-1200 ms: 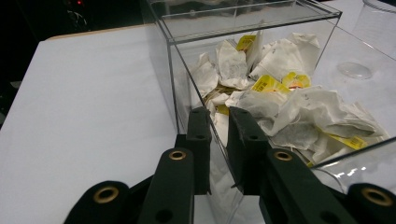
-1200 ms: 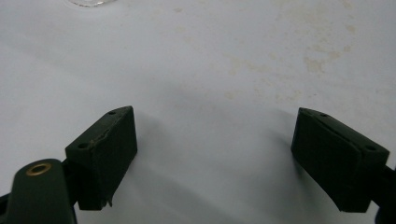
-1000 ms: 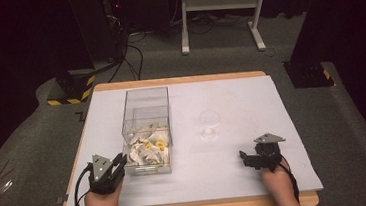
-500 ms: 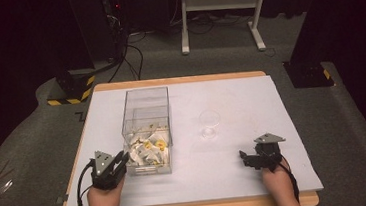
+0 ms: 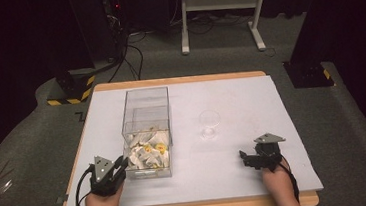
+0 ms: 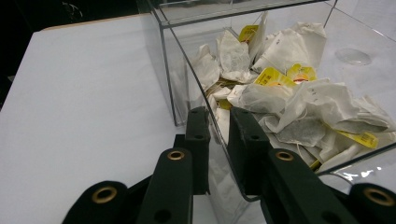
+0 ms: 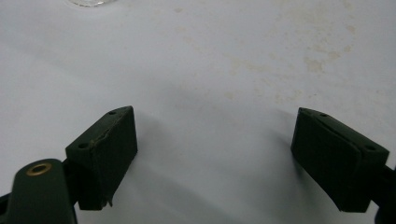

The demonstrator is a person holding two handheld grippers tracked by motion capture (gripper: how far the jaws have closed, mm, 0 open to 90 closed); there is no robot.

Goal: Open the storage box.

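Right gripper point(image 7: 215, 154) spread wide, white table point(image 7: 210, 70)

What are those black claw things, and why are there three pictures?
A person holds a grabbing tool, called a gripper, in each hand. One picture looks down from above; the other two come from small cameras riding on the grippers. On the white table stand a clear box full of tea bags and a small glass. The left gripper is shut on the clear box's near wall, one jaw outside and one inside. The right gripper is open above bare table, holding nothing.
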